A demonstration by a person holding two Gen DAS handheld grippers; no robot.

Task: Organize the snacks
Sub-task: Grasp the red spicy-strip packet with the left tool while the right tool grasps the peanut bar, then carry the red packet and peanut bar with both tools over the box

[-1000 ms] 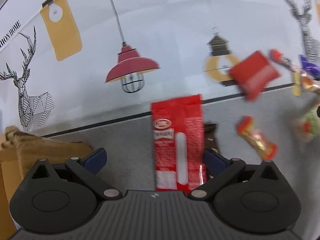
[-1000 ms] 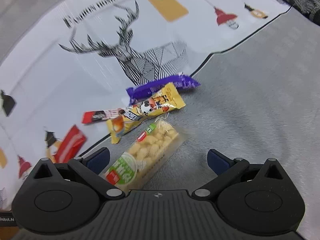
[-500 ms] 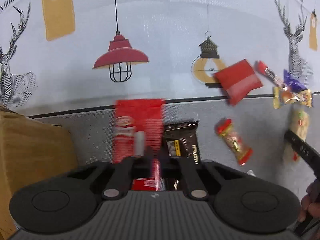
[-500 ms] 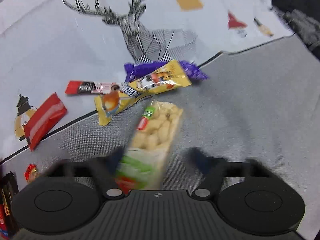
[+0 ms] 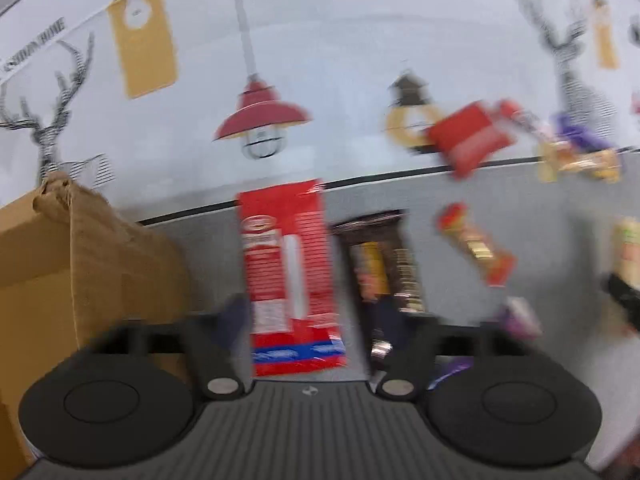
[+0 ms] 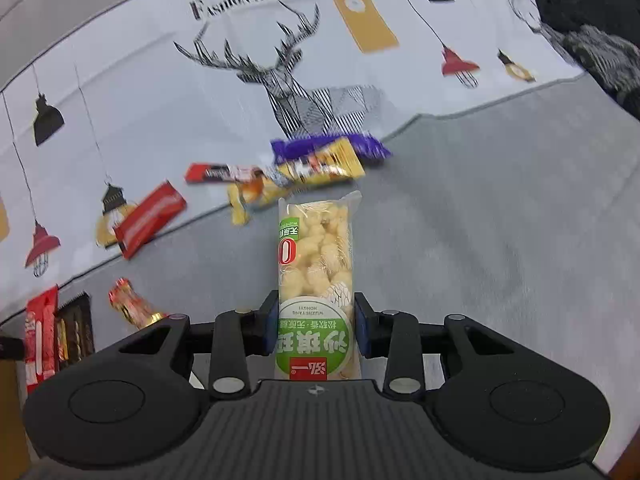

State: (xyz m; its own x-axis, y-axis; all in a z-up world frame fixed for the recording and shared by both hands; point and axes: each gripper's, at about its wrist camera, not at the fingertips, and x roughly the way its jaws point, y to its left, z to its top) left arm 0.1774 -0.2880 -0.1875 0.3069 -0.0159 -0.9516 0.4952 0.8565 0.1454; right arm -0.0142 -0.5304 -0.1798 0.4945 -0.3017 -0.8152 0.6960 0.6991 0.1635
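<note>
The right gripper (image 6: 316,330) clamps the light, crushable puffed-snack pack (image 6: 316,280) near its label end; the left gripper (image 5: 308,316) is opening around the red packet (image 5: 290,272).

A white printed tablecloth (image 6: 160,92) bearing deer and lamp motifs overlies grey fabric (image 6: 500,220); dark knitted cloth (image 6: 600,52) lies beyond.

Left wrist view: box (image 5: 60,264) at left, wafer pack (image 5: 286,256) right of it, chocolate pack (image 5: 380,256) just beside that, candy (image 5: 474,244) further right. Right wrist view: puffed-snack pack (image 6: 316,280) in front of bar pile (image 6: 312,164); flat pack (image 6: 150,218) left of pile.
</note>
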